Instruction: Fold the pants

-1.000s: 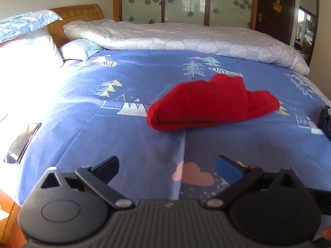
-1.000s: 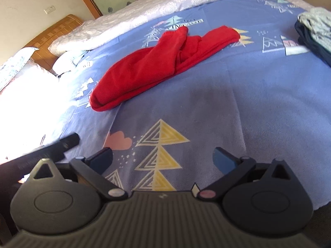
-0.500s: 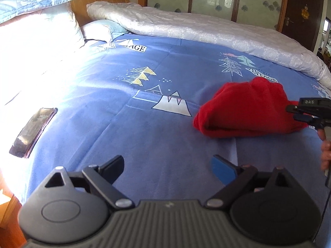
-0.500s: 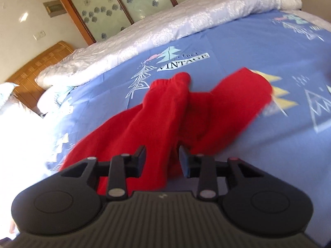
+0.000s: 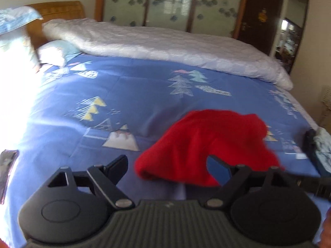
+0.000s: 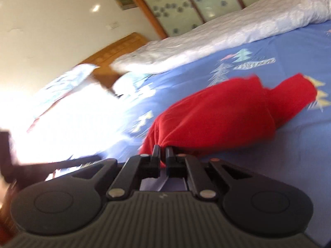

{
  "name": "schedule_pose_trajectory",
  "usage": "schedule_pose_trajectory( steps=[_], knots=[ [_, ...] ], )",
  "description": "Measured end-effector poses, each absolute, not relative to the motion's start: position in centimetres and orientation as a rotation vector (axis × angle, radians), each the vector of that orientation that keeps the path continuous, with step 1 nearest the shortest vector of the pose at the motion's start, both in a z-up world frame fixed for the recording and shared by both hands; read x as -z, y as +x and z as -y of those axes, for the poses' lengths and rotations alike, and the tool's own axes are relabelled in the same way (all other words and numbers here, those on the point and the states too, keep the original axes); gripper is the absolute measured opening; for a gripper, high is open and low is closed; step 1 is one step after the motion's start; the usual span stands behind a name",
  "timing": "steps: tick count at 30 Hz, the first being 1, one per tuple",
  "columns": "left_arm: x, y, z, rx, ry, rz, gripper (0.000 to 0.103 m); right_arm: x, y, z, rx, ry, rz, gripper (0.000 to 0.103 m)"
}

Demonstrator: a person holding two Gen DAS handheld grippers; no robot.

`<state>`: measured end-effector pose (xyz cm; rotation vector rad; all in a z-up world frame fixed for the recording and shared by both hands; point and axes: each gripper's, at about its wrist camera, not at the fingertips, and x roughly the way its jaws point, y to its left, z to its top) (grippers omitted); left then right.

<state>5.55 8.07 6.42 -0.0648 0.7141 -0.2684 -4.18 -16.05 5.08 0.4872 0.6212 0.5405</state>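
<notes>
on a blue bedsheet [image 5: 144, 86], red pants [image 5: 206, 144] lay lengthwise, slanting away rightward. the right gripper [image 6: 162, 155] pinched their near edge; the left gripper [image 5: 165, 165] hung wide open, empty, just short.

The red pants [image 5: 209, 144] are bunched into a soft, thick heap on the blue patterned bed [image 5: 134, 95], not flat at all. Looks like fleece-type fabric, solid red, no print. From the right wrist view the pants [image 6: 217, 113] run lengthwise away from the camera, with two rounded ends poking out at the far side. The near edge is pinched up off the bed, so that end is lifted and gathered.
</notes>
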Motion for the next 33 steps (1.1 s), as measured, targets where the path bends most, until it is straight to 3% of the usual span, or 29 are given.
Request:
schedule_pose_trajectory(
  steps=[5,10,14,16,21,25,26,27,28,29,33],
  knots=[
    [-6.4,5.6,-1.2,0.574,-0.005,-0.804,0.087,-2.9,-10.3,14.7,-0.535,0.405,-0.720,0.007],
    [-4.3,4.2,1.9,0.577,0.049,-0.887,0.074,-1.4,-11.8,14.2,-0.620,0.447,-0.784,0.008],
    [-3.6,3.2,-1.0,0.501,-0.029,-0.921,0.074,-1.9,-11.8,15.7,-0.673,0.445,-0.771,0.018],
    [-3.1,2.7,-2.6,0.469,-0.067,-0.948,0.075,-2.3,-11.3,18.8,-0.621,0.534,-0.735,0.037],
    [-0.7,1.9,-4.9,0.531,-0.232,-1.095,0.082,-1.3,-7.3,24.9,-0.318,0.633,-0.638,0.054],
    [2.4,2.0,-3.2,0.616,-0.344,-1.209,0.087,2.1,-2.3,26.2,-0.222,0.724,-0.697,0.054],
    [3.5,2.4,-2.7,0.610,-0.364,-1.230,0.083,2.8,-1.4,25.9,-0.214,0.730,-0.719,0.054],
    [4.2,2.8,-2.4,0.588,-0.373,-1.243,0.060,3.3,-1.3,25.4,-0.215,0.742,-0.751,0.046],
    [4.7,3.3,-2.4,0.562,-0.372,-1.253,0.030,4.0,-1.2,24.9,-0.231,0.759,-0.786,0.024],
    [4.9,3.9,-2.8,0.519,-0.369,-1.260,0.019,4.3,-1.2,24.4,-0.238,0.775,-0.814,0.025],
    [2.8,5.0,-7.9,0.457,-0.487,-1.150,0.014,1.6,-6.7,22.8,-0.327,0.697,-0.804,0.022]
  ],
)
